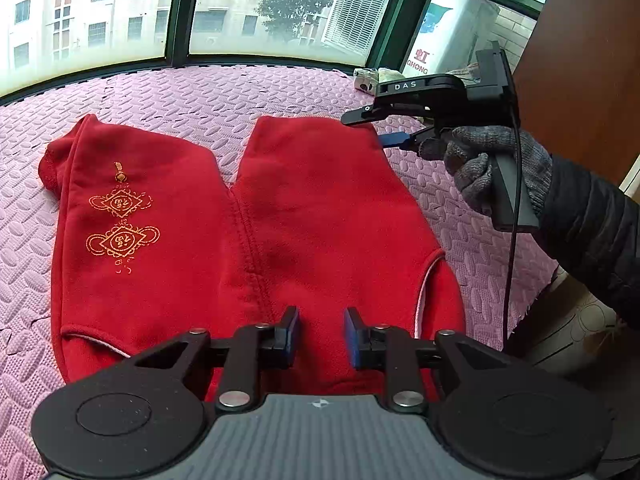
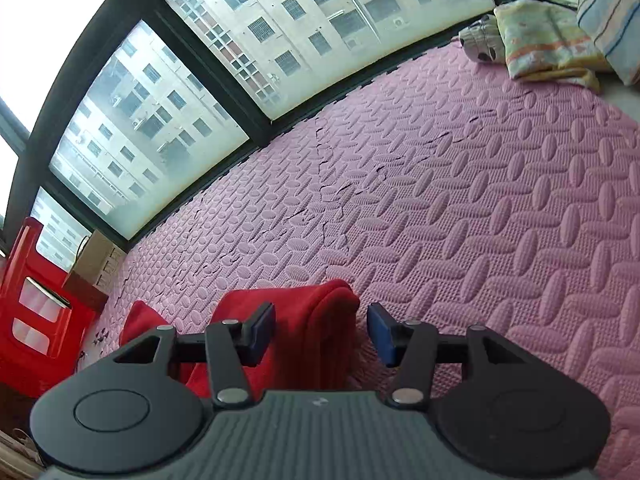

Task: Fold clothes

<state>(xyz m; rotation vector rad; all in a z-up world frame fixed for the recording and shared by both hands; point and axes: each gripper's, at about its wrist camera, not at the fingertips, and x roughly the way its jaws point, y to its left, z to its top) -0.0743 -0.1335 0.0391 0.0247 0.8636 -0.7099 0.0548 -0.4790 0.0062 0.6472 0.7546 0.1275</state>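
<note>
Left gripper point(image 1: 321, 336) at bottom centre, jaws slightly apart over red trousers point(image 1: 248, 240) spread mid-frame on pink mat point(image 1: 240, 92), right gripper point(image 1: 384, 128) upper right, gloved hand point(image 1: 492, 168), jaws parted at leg hem, bare mat beyond toward window.

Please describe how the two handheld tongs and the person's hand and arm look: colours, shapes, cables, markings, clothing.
The left tongs and right tongs share one design: black linkage arms with silver rivets, blue pads, two round black discs, a ribbed grey body. From the side, white "DAS" lettering and a thin black cable show. The hand wears a grey knitted glove; the sleeve is black, puffy.
</note>
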